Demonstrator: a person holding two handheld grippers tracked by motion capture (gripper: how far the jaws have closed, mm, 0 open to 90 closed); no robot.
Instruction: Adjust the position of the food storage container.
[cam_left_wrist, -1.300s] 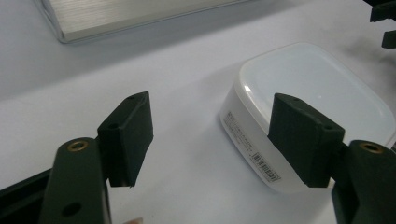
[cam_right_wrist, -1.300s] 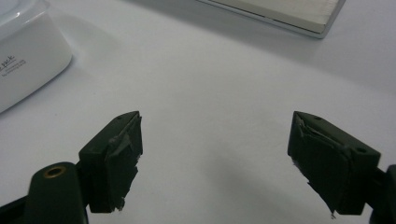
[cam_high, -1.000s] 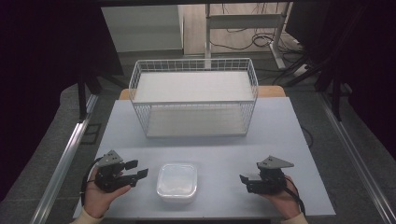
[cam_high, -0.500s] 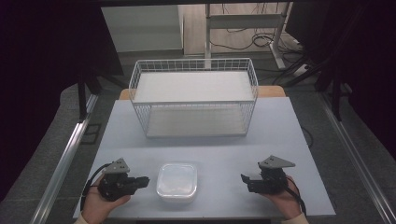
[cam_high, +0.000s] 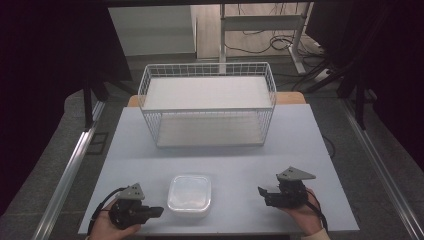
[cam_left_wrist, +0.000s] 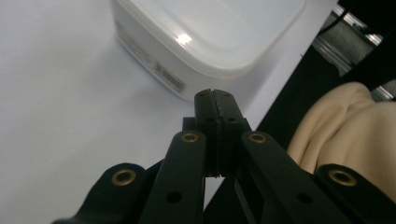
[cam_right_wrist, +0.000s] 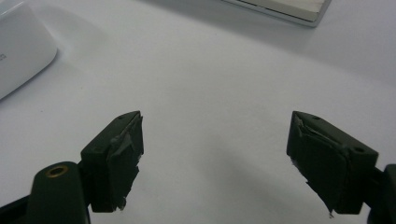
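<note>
A white plastic container (cam_high: 189, 194) with a lid lies on the pale table (cam_high: 240, 160), near the near edge and about in the middle between the two hands. Far behind it stands a white wire basket (cam_high: 207, 102), well apart from the container.

The left gripper (cam_high: 156, 212) is at the near left corner of the table, held by the person's left hand (cam_high: 112, 227). Its jaws are pressed together with nothing between them, and the tips point to the right, just beside the near left corner of the container. In the left gripper view the closed tips (cam_left_wrist: 215, 100) are very close to the container wall (cam_left_wrist: 187, 51), but I cannot tell if they touch it.

The right gripper (cam_high: 264, 196) is at the near right, held by the right hand (cam_high: 302, 215). Its jaws stand wide apart and empty above the bare table, pointing left toward the container, which is still clearly apart from them.
</note>
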